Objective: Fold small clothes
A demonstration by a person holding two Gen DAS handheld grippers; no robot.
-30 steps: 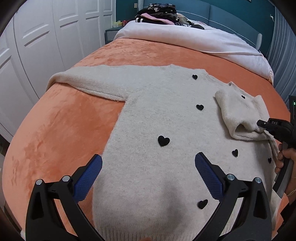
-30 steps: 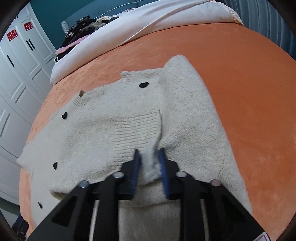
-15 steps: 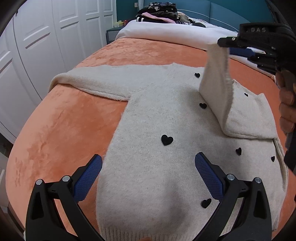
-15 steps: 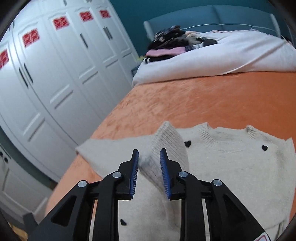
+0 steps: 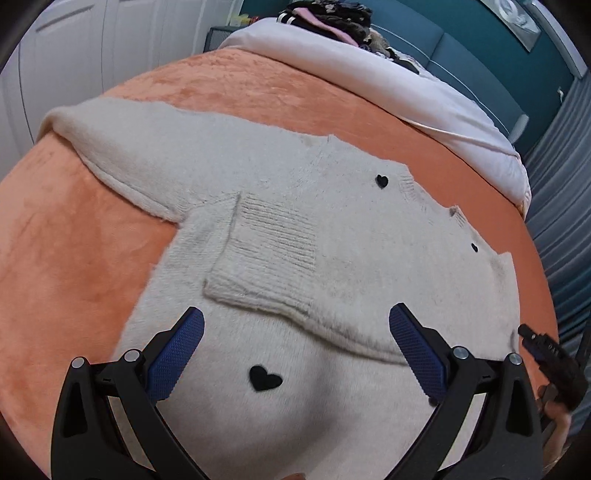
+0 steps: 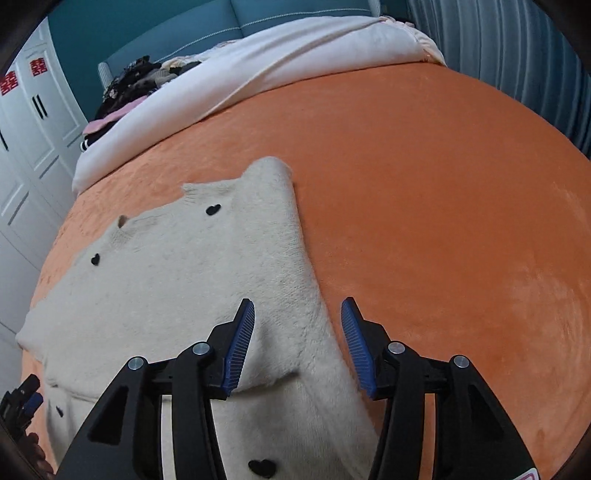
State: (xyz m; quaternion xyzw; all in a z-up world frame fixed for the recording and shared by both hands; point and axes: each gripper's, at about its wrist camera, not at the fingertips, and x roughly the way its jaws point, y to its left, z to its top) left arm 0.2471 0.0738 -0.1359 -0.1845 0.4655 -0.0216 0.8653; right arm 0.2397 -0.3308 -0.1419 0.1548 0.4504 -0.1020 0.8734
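Note:
A cream knit sweater [image 5: 332, 251] with small black hearts lies flat on the orange bedspread [image 5: 74, 266]. One sleeve is folded across its chest, its ribbed cuff [image 5: 269, 247] lying flat; the other sleeve [image 5: 122, 147] stretches out to the left. My left gripper [image 5: 295, 350] is open and empty, just above the sweater's lower body. My right gripper [image 6: 297, 343] is open and empty over the sweater's right edge [image 6: 306, 258]; it also shows at the left wrist view's right edge [image 5: 546, 350].
A white duvet [image 5: 388, 85] lies folded back at the head of the bed, with a pile of dark clothes [image 5: 332, 14] behind it. White wardrobe doors [image 6: 29, 155] stand along the left. Bare orange bedspread [image 6: 443, 206] spreads to the right of the sweater.
My right gripper carried the sleeve up and across the chest, let it go, and opened. It has drawn back to the sweater's right edge. My left gripper moved closer over the sweater.

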